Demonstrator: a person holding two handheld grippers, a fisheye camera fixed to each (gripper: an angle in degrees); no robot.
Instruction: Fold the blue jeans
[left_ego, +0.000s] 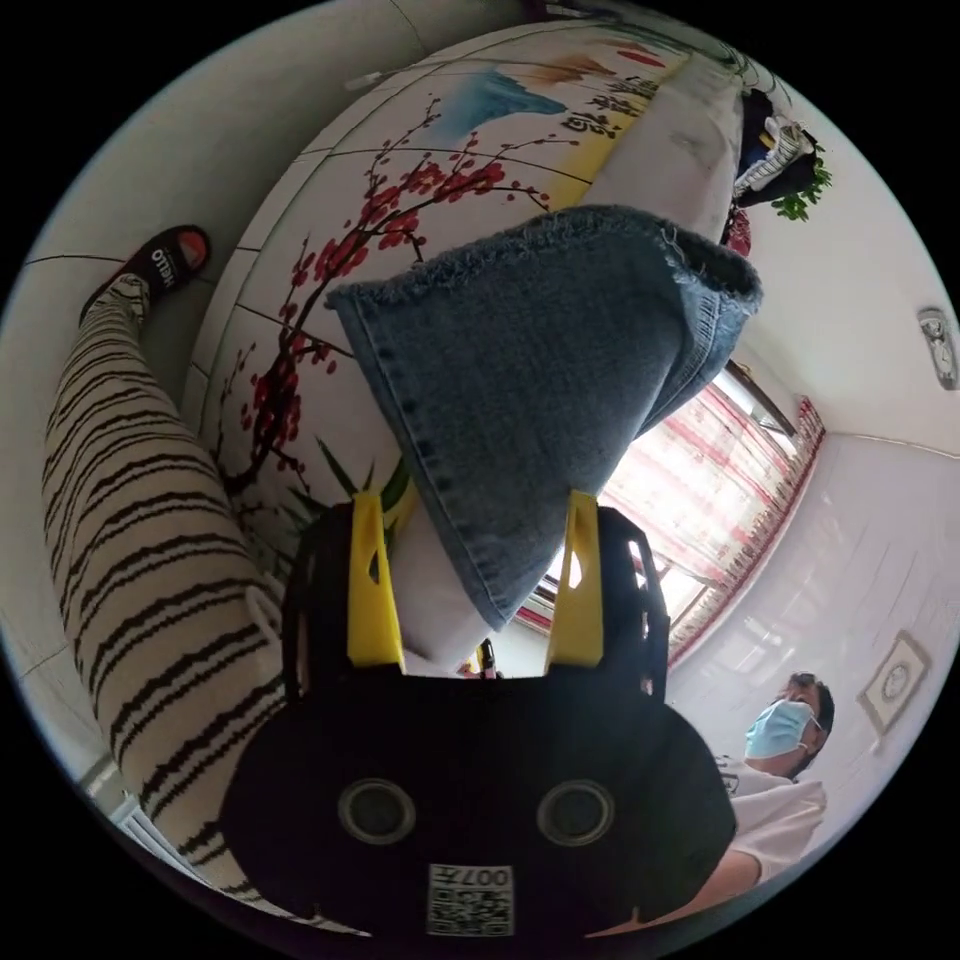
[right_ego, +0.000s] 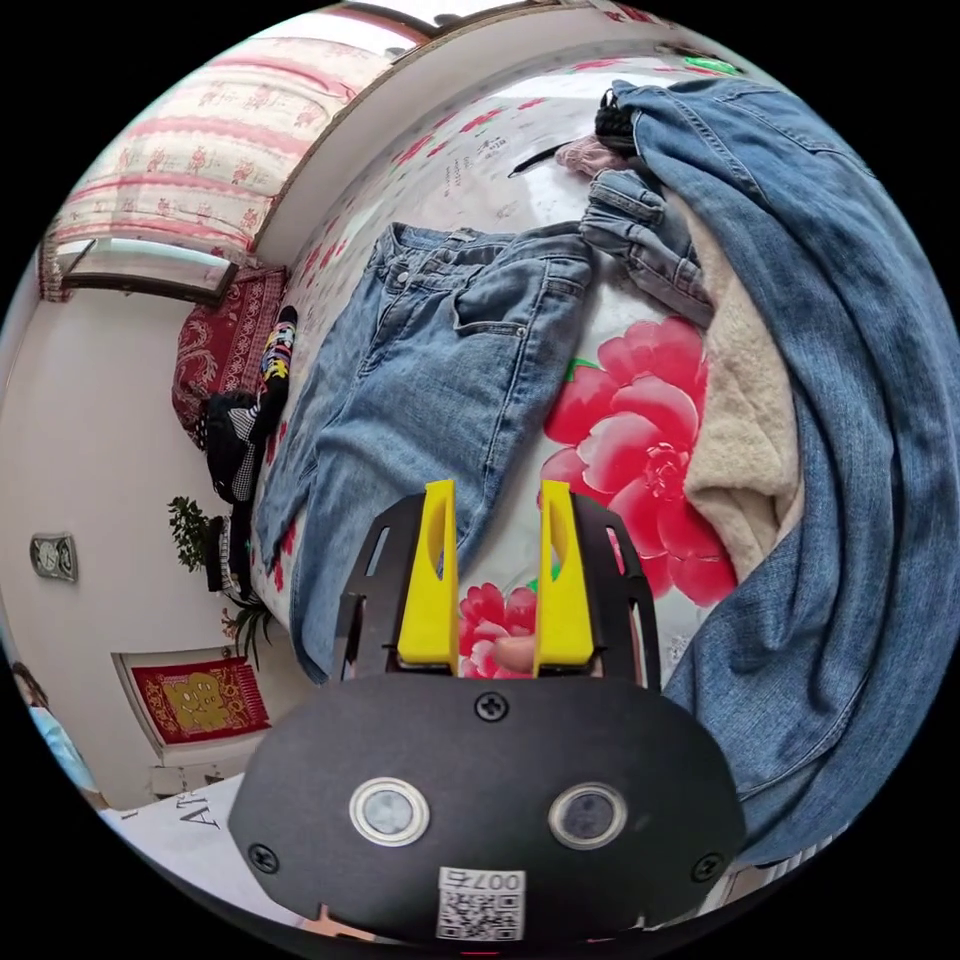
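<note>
In the left gripper view we see our left gripper (left_ego: 478, 575) with its yellow jaws spread wide, a frayed leg hem of the blue jeans (left_ego: 530, 400) lying between and beyond them, though we cannot tell if either jaw presses it. Our right gripper (right_ego: 495, 585) hangs parted and empty above the floral bedspread (right_ego: 620, 420), the jeans' waist (right_ego: 440, 340) spread flat beyond its fingertips beside a heap of denim clothes (right_ego: 850, 400).

I see: blue jeans (right_ego: 420, 380) faded mid-blue on bedsheet (right_ego: 620, 420), white with red-pink flowers. Beside jeans: denim jacket (right_ego: 860, 420) blue, cream fleece lining. Left gripper (left_ego: 480, 560) jaws yellow, black body; right gripper (right_ego: 495, 570) same. Trousers (left_ego: 140, 560) white, black stripes.
</note>
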